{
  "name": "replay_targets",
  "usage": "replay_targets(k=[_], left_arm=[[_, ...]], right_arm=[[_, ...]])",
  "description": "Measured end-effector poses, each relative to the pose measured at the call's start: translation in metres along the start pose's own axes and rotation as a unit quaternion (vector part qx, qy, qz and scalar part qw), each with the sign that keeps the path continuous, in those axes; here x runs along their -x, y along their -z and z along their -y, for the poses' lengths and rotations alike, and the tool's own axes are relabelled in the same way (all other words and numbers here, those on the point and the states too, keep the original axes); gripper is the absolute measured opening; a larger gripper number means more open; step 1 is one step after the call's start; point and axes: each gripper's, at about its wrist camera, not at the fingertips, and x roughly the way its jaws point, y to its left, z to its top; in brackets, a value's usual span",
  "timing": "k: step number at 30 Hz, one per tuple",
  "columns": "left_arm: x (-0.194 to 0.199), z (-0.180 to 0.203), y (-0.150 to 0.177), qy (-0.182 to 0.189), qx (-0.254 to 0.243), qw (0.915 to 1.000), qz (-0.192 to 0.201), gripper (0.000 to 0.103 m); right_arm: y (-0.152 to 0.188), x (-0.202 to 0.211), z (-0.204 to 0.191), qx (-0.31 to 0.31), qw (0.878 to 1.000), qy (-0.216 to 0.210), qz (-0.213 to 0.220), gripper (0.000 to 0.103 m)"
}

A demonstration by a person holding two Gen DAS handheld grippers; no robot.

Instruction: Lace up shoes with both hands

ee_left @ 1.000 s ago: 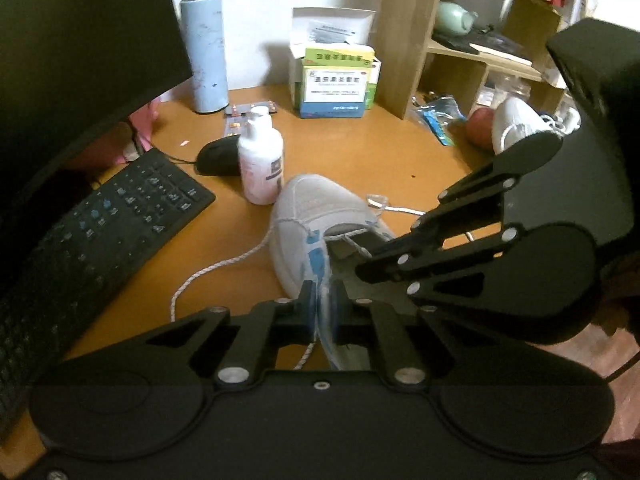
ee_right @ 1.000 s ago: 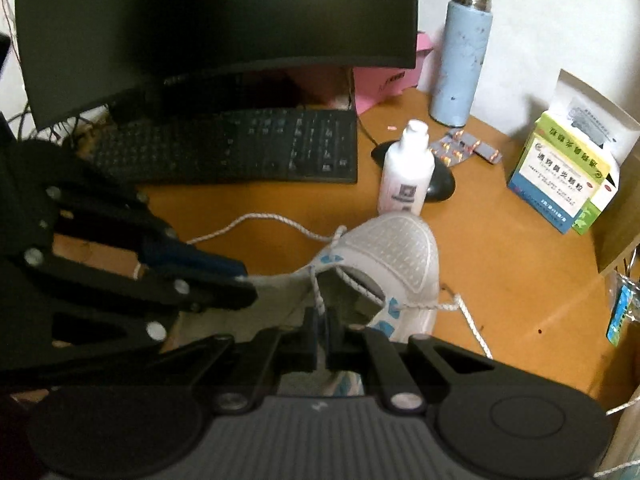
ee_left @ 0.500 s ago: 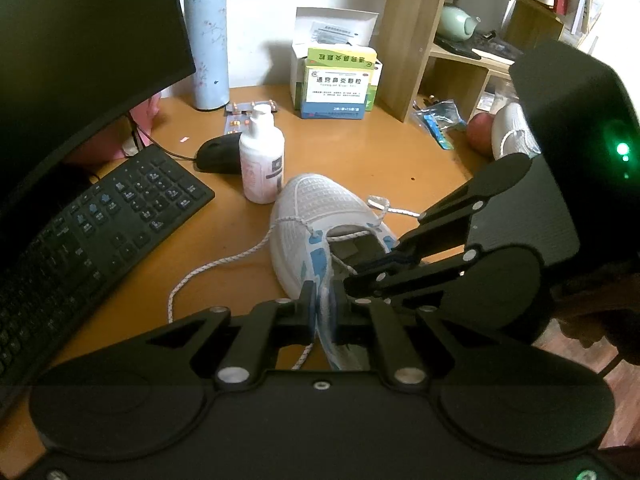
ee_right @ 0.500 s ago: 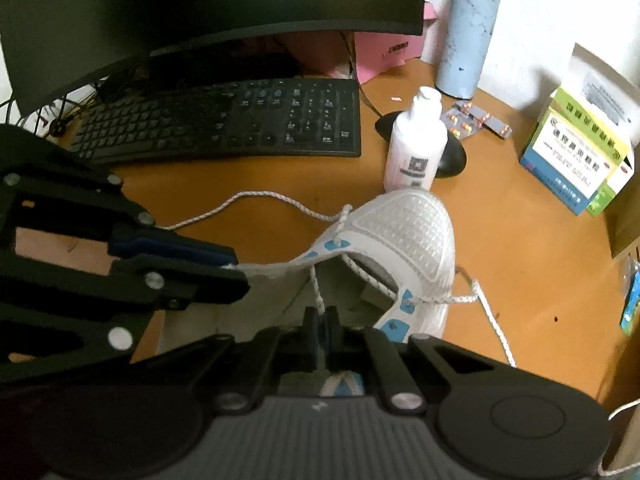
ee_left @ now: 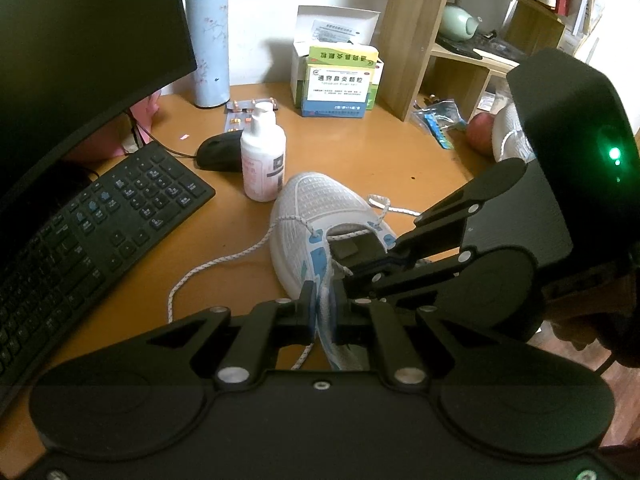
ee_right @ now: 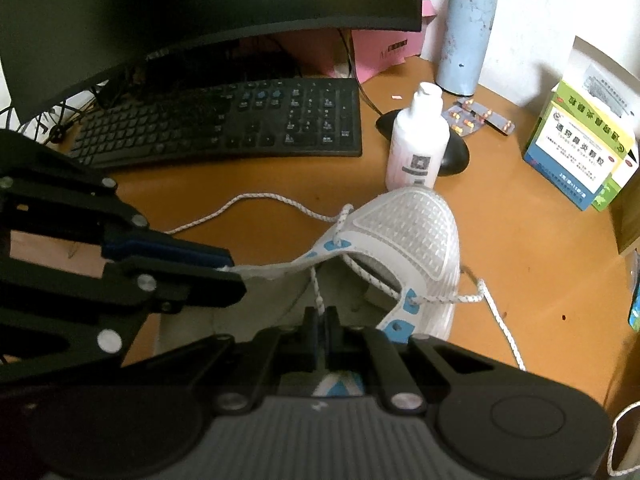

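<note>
A white mesh shoe (ee_left: 316,204) (ee_right: 412,224) with blue eyelet patches lies toe-away on the orange desk (ee_left: 360,152). My left gripper (ee_left: 323,304) is shut on the shoe's left eyelet flap and holds it up; it enters the right wrist view from the left (ee_right: 236,276). My right gripper (ee_right: 321,316) is shut on the tip of the white speckled lace (ee_right: 318,300), just above the shoe's opening. In the left wrist view it reaches in from the right (ee_left: 352,270). The lace's other end trails left over the desk (ee_left: 216,260) (ee_right: 256,200).
A white bottle (ee_left: 262,152) stands at the shoe's toe, with a black mouse (ee_left: 218,154) behind it. A keyboard (ee_left: 80,232) and monitor (ee_left: 80,40) fill the left. A blue flask (ee_left: 208,40), medicine boxes (ee_left: 340,80), a wooden shelf (ee_left: 460,60) and a second shoe (ee_left: 508,136) sit behind.
The right gripper has shifted slightly over the shoe's opening with the lace tip still in it. The left gripper keeps its hold on the flap and has not moved.
</note>
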Motion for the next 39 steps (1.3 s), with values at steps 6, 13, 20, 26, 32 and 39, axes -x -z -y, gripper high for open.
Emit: replay_targets(k=[6, 13, 20, 26, 32, 39], left_arm=[[-0.002, 0.0, 0.0, 0.0, 0.007, 1.0, 0.0, 0.005], [0.0, -0.003, -0.002, 0.017, 0.011, 0.9998, -0.003, 0.007], [0.022, -0.003, -0.01, 0.026, 0.011, 0.9994, 0.017, 0.007], [0.022, -0.013, -0.018, 0.022, 0.044, 0.9982, 0.035, 0.007], [-0.005, -0.026, -0.021, 0.03, 0.089, 0.9954, 0.022, 0.007], [-0.029, -0.034, -0.022, 0.056, 0.135, 0.9892, 0.006, 0.007]], right_arm=[[-0.002, 0.001, -0.001, 0.019, 1.0, 0.005, 0.008, 0.003], [-0.005, 0.003, 0.001, 0.038, 0.999, -0.004, 0.021, 0.004], [-0.011, 0.006, -0.003, 0.072, 0.997, -0.018, 0.035, 0.004], [-0.009, 0.006, -0.003, 0.074, 0.996, -0.018, 0.045, 0.004], [-0.006, 0.007, -0.001, 0.059, 0.997, -0.008, 0.052, 0.004], [-0.007, 0.005, 0.0, 0.049, 0.997, -0.007, 0.051, 0.004]])
